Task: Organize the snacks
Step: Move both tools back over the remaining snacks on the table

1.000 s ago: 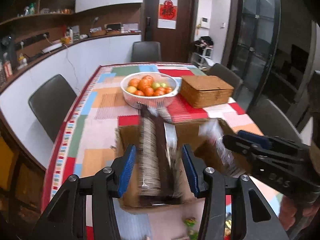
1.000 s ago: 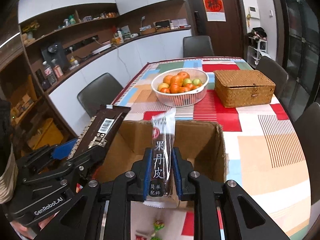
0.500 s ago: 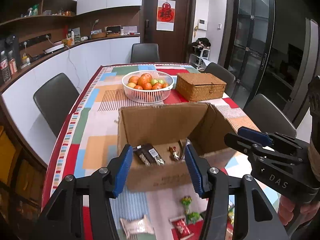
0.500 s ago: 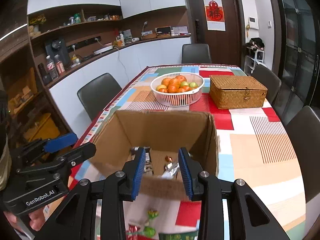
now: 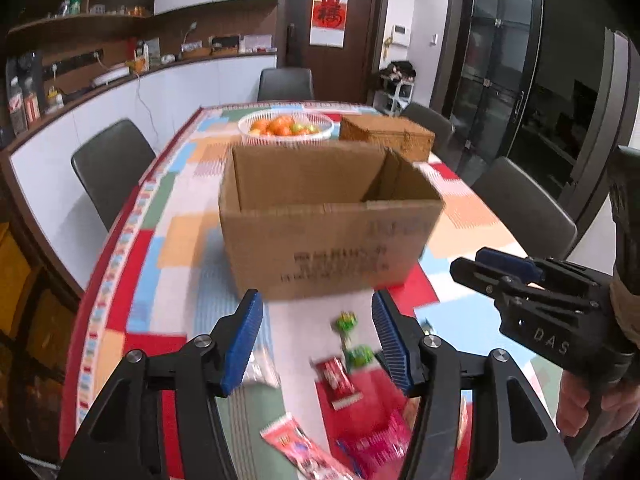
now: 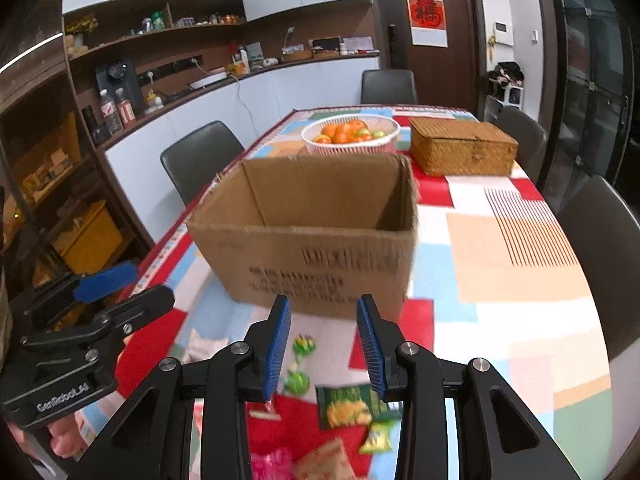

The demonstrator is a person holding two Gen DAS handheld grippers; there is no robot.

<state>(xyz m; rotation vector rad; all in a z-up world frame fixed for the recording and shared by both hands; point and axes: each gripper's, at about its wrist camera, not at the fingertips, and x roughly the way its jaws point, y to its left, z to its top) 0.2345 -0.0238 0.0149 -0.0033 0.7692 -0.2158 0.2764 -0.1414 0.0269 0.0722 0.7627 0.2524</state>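
An open cardboard box [image 5: 328,220] stands on the patchwork tablecloth; it also shows in the right wrist view [image 6: 316,232]. Loose snack packets lie in front of it: green candies [image 5: 354,340], a red bar [image 5: 336,380], a red-white packet [image 5: 296,444], a green packet [image 6: 348,404] and green candies [image 6: 300,364]. My left gripper [image 5: 318,344] is open and empty, above the packets. My right gripper [image 6: 323,348] is open and empty, also over the packets. Each gripper shows in the other's view: right [image 5: 532,300], left [image 6: 80,320].
A white basket of oranges [image 5: 286,128] and a wicker box [image 5: 386,136] stand behind the cardboard box. Grey chairs [image 5: 110,164] ring the table. A white packet [image 5: 260,368] lies by the left fingers. The table's near edge is close below.
Both grippers let their snacks drop into the box, opened, then pulled back and down toward the loose packets in front of the box.
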